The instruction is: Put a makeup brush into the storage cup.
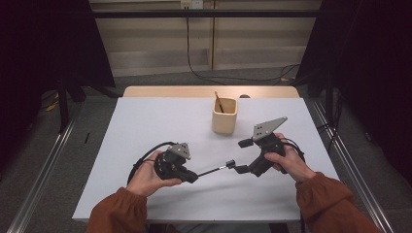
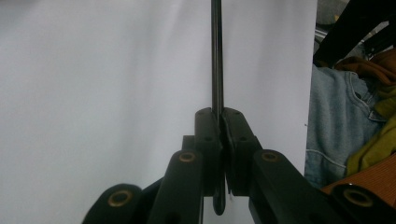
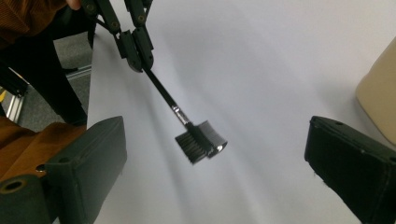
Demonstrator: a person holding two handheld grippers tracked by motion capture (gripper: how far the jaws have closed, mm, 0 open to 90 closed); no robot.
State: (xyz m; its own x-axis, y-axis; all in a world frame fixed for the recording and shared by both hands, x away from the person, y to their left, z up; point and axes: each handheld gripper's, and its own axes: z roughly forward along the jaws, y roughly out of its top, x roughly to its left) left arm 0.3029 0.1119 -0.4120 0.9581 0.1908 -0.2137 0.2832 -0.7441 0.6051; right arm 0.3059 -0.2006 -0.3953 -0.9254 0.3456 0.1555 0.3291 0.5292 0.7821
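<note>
White tabletop (image 1: 145,126) lay bare around my two claws, which I held toward its near edge, roughly midway between the left and right edges. My left gripper (image 1: 193,176) had its jaws pressed together on the thin black handle of a small brow brush (image 3: 201,140), pinching it near the tail end so that the rod ran out straight ahead and level above the surface. In the left gripper view the handle (image 2: 217,56) rose from between my closed pads over plain white board. The brush's head, a short bristle block backed by a comb, hung in the air between the spread jaws of my right gripper (image 1: 239,156), touching neither one. A beige cup (image 1: 224,116) with a wooden stick (image 1: 219,102) leaning in it stood well apart toward the far edge, just beyond my right hand (image 1: 291,160). The left half and the near strip of the board offered open room.
</note>
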